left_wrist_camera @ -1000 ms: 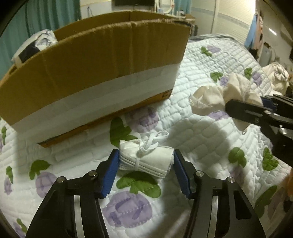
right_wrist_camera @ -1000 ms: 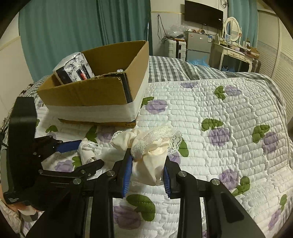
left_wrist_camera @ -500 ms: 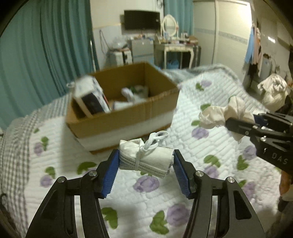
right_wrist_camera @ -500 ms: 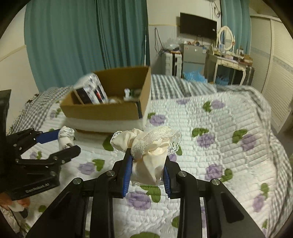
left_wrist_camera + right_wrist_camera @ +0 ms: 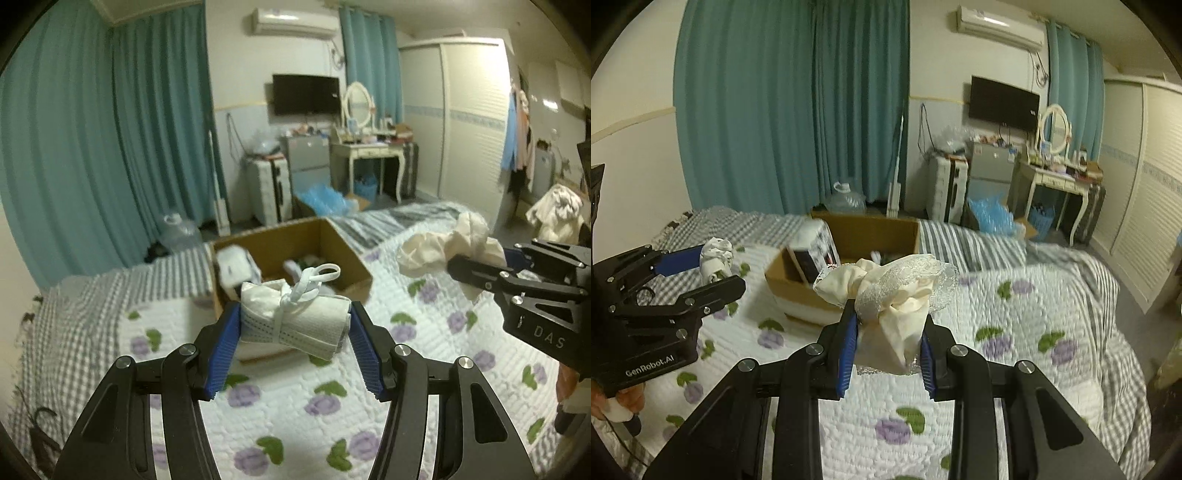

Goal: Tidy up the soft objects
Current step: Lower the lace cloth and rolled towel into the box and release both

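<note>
My left gripper point(image 5: 293, 325) is shut on a rolled white cloth bundle tied with a white string point(image 5: 295, 317), held in the air above the bed. My right gripper point(image 5: 888, 332) is shut on a knotted cream cloth with lace trim point(image 5: 894, 291), also held up. The right gripper and its cream cloth point(image 5: 443, 247) show at the right of the left wrist view. The left gripper and its bundle point(image 5: 716, 256) show at the left of the right wrist view. An open cardboard box point(image 5: 347, 254) stands on the bed beyond both; it also shows in the right wrist view point(image 5: 879, 229).
The bed has a white quilt with purple flowers point(image 5: 997, 369) and a grey checked sheet point(image 5: 92, 314). A patterned package point(image 5: 812, 254) leans in the box's left end. Teal curtains, a suitcase, a dressing table and a wardrobe stand beyond the bed.
Both grippers have risen well above the bed with their cloths still held. The box has gone from close up to farther away and below.
</note>
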